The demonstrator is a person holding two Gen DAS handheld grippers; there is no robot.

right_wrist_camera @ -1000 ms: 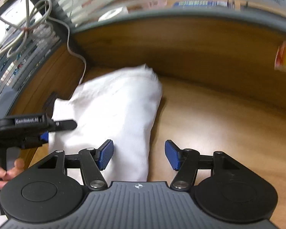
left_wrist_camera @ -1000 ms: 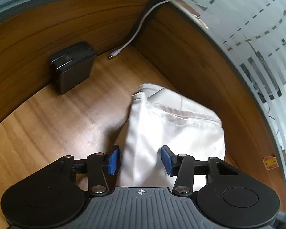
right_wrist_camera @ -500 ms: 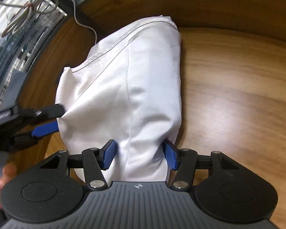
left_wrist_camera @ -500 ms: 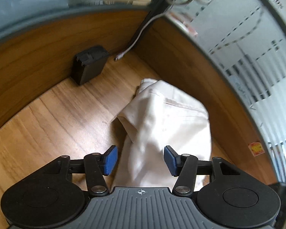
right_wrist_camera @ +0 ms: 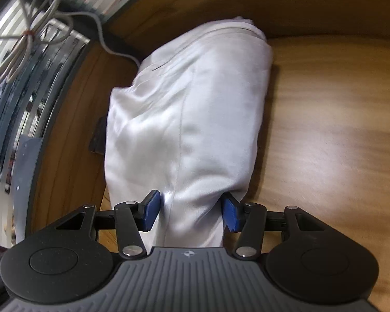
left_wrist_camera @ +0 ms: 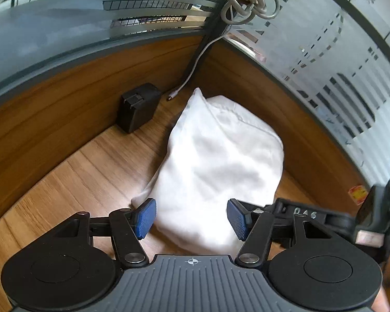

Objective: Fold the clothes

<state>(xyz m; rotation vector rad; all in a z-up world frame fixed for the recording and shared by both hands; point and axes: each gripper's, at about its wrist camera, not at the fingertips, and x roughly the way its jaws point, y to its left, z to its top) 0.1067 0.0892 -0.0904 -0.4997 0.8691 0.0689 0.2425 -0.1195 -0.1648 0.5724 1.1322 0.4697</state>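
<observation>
Frosted glass partition (left_wrist_camera: 325,33), upper right corner of the left wrist view: print "100%" is showing, dark on the frosting, tilted with the lens curve.

Right gripper (left_wrist_camera: 296,212), seen side-on at the right edge of the left wrist view: pale characters are showing on its black body, blurred; they are reading roughly as "0 A 6", not certain.

Sticker (left_wrist_camera: 359,192), red and yellow, is sitting on the wood panel below the glass: marks on it are too small to read.

Right wrist view: pale lettering is showing at the lower left edge, cut off, unreadable.
</observation>
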